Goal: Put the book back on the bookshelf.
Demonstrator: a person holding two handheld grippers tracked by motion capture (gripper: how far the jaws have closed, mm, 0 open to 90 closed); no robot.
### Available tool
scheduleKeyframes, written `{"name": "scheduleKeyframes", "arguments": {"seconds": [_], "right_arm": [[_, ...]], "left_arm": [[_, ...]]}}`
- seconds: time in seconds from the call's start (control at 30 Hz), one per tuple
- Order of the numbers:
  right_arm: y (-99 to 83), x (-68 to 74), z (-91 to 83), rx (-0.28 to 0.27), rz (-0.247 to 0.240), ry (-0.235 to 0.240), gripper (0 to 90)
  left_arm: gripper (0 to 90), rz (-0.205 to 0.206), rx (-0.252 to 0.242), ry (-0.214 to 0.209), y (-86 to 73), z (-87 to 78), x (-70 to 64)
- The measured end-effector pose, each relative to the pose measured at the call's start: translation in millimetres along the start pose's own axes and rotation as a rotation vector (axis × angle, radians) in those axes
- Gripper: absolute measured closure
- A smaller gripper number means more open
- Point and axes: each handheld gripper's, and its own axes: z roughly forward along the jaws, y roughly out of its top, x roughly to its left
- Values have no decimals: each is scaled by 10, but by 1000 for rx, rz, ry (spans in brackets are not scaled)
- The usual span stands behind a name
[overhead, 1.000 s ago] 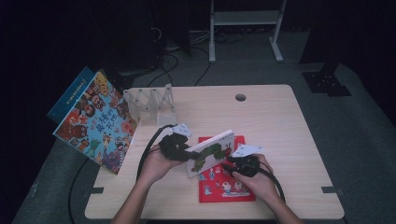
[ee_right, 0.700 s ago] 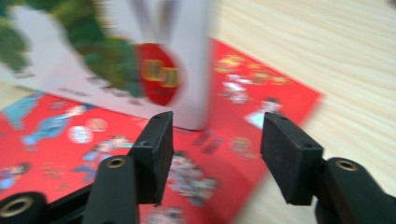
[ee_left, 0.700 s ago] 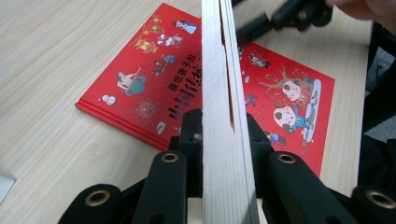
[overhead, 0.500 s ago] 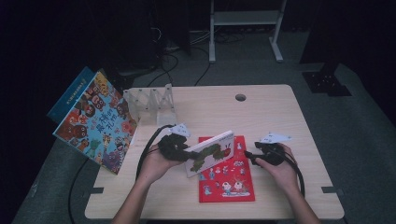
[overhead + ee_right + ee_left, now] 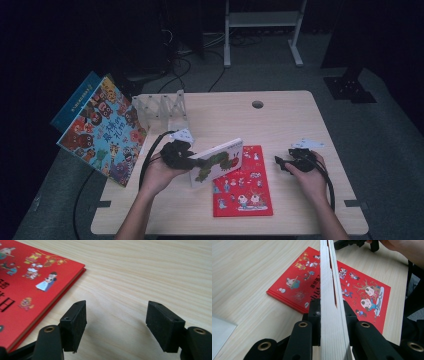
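A white board book with a green caterpillar cover stands tilted on its edge over the left part of a red picture book, which lies flat on the table. My left gripper is shut on the white book's left end. In the left gripper view the book's page edge runs up between the jaws of the left gripper, with the red book behind. My right gripper stands open just right of the red book. Its jaws hold nothing above bare wood, beside the red book's corner.
A large colourful picture book leans at the table's left edge. A clear plastic rack stands at the back left. A cable hole sits near the table's far edge. Cables trail from both grippers toward the person.
My right gripper has moved right, from beside the white book over the red book to the bare table past its right edge. The left gripper still holds the white book.
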Motion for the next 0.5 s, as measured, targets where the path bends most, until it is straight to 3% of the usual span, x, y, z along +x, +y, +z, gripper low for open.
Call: {"name": "scheduleKeyframes", "arguments": {"seconds": [0.2,0.5], "right_arm": [[-5,-25,16,25,10,-4,264],[0,5,32,37,-13,-25,231]], "left_arm": [[755,-27,-21,20,-51,-144,58],[756,-64,-55,38,-151,-379,132]]}}
